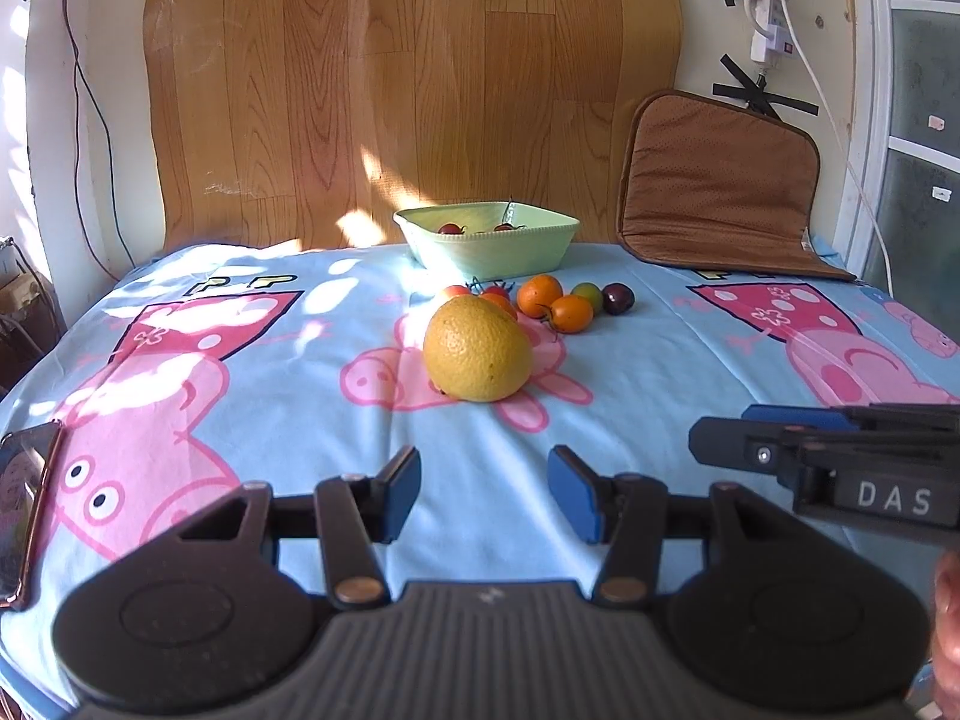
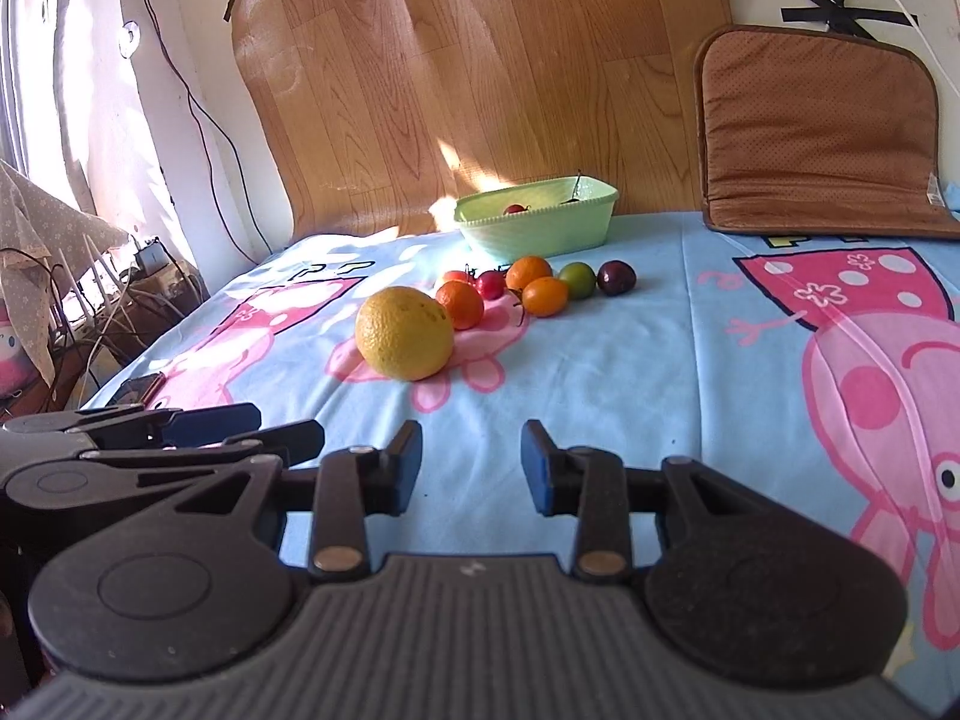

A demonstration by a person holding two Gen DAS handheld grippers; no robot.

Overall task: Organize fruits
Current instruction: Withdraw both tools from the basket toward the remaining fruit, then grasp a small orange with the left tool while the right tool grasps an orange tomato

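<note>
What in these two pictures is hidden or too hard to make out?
- Green bowl: in both views its rim hides most of the inside; only the tops of a couple of small red fruits show.
- Small fruits behind the big yellow fruit: left wrist view, it partly covers them.
- Phone: left wrist view, cut off by the left edge.
- Person's hand: left wrist view, cut off by the right edge.

bowl (image 2: 537, 228): pale green, square, upright, far centre, small red fruit inside | citrus (image 2: 404, 333): big, yellow, nearest, left of cluster | oranges (image 2: 528, 273): three small, between citrus and bowl | cherry tomatoes (image 2: 491, 284): red, stemmed, among oranges | green fruit (image 2: 577, 279) | dark plum (image 2: 616, 277): rightmost
</note>
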